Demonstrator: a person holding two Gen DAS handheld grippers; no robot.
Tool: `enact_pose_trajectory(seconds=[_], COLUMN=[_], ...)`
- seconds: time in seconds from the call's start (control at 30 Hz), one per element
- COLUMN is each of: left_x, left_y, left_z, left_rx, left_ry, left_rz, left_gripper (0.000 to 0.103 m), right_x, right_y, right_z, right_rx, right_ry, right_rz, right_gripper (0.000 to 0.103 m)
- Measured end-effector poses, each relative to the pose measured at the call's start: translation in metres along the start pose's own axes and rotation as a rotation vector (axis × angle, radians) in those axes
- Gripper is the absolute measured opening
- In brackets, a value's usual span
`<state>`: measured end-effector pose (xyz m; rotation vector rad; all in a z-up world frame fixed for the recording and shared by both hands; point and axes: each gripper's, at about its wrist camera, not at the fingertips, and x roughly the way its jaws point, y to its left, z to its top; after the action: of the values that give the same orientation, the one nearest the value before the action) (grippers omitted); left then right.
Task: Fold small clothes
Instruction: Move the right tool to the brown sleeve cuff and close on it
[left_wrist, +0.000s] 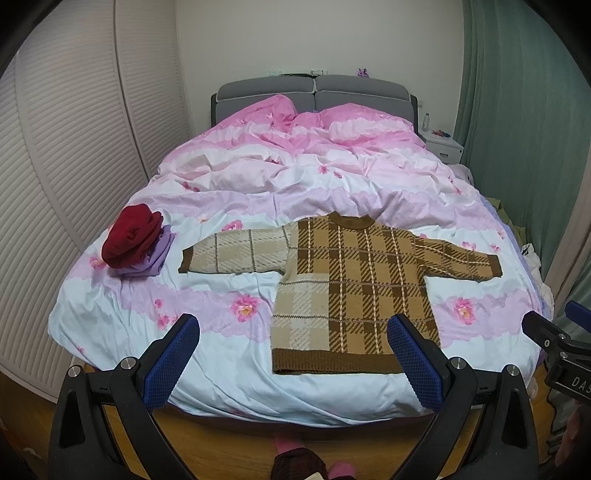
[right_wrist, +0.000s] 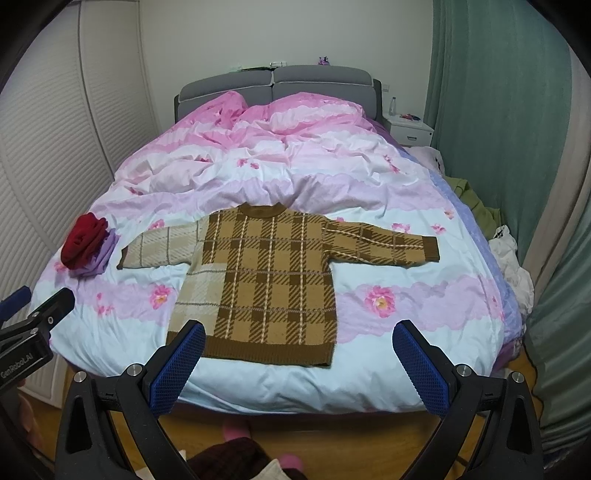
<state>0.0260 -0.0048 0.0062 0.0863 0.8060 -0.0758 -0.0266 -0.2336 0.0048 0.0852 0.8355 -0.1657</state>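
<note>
A brown and beige plaid sweater (left_wrist: 347, 284) lies flat on the bed, both sleeves spread out, hem toward me; it also shows in the right wrist view (right_wrist: 266, 280). My left gripper (left_wrist: 293, 328) is open and empty, held above the foot of the bed, in front of the sweater's hem. My right gripper (right_wrist: 299, 336) is open and empty, also in front of the hem, a little to the right. Each gripper's edge shows in the other's view: the right gripper (left_wrist: 554, 332) and the left gripper (right_wrist: 40, 314).
A red garment (left_wrist: 131, 236) on a folded lilac one (left_wrist: 155, 258) sits at the bed's left. The floral duvet (left_wrist: 295, 177) is rumpled toward the grey headboard (left_wrist: 314, 88). A nightstand (left_wrist: 443, 146) and green curtain (left_wrist: 517, 110) stand right; louvred wardrobe doors (left_wrist: 74, 147) left.
</note>
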Motion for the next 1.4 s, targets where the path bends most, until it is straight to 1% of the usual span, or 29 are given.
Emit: enact_pose_trajectory(seconds=[0.17, 0.3, 0.47, 0.6, 0.63, 0.67, 0.73, 0.8, 0.93, 0.97, 1.0, 1.13, 1.2, 1.27, 1.4], left_x=[0.030, 0.065, 0.107, 0.149, 0.159, 0.172, 0.190, 0.206, 0.241, 0.251, 0.262, 0.301, 0.318, 0.337, 0.365], left_y=[0.003, -0.011, -0.043, -0.075, -0.084, -0.098, -0.122, -0.149, -0.203, -0.218, -0.234, -0.286, -0.305, -0.322, -0.350], left_z=[0.021, 0.043, 0.062, 0.075, 0.077, 0.080, 0.086, 0.090, 0.098, 0.099, 0.101, 0.107, 0.109, 0.109, 0.102], left_rx=[0.060, 0.129, 0.198, 0.172, 0.164, 0.164, 0.167, 0.157, 0.135, 0.138, 0.146, 0.190, 0.202, 0.210, 0.240], left_ry=[0.008, 0.023, 0.041, 0.110, 0.118, 0.132, 0.151, 0.168, 0.194, 0.202, 0.210, 0.238, 0.255, 0.291, 0.344], left_rz=[-0.008, -0.045, -0.091, -0.095, -0.090, -0.071, -0.063, -0.037, -0.033, -0.034, -0.031, -0.034, -0.032, -0.035, -0.026], left_gripper=[0.103, 0.103, 0.103, 0.103, 0.103, 0.103, 0.103, 0.103, 0.103, 0.103, 0.103, 0.103, 0.103, 0.103, 0.103], right_x=[0.030, 0.054, 0.091, 0.119, 0.132, 0.138, 0.155, 0.180, 0.222, 0.236, 0.243, 0.285, 0.303, 0.324, 0.364], right_y=[0.017, 0.022, 0.008, -0.013, -0.024, -0.031, -0.051, -0.080, -0.133, -0.152, -0.160, -0.214, -0.234, -0.256, -0.292], right_z=[0.019, 0.033, 0.051, 0.061, 0.065, 0.068, 0.075, 0.083, 0.095, 0.099, 0.101, 0.107, 0.108, 0.106, 0.098], right_rx=[-0.003, 0.003, 0.066, 0.091, 0.093, 0.094, 0.100, 0.108, 0.131, 0.138, 0.138, 0.160, 0.176, 0.199, 0.253], right_ry=[0.027, 0.035, 0.051, 0.068, 0.083, 0.086, 0.094, 0.103, 0.139, 0.146, 0.150, 0.170, 0.182, 0.196, 0.241], right_rz=[-0.012, -0.037, -0.104, -0.150, -0.162, -0.160, -0.159, -0.149, -0.105, -0.099, -0.100, -0.111, -0.117, -0.122, -0.136], right_gripper=[0.102, 0.102, 0.102, 0.102, 0.102, 0.102, 0.102, 0.102, 0.102, 0.102, 0.102, 0.102, 0.102, 0.102, 0.100])
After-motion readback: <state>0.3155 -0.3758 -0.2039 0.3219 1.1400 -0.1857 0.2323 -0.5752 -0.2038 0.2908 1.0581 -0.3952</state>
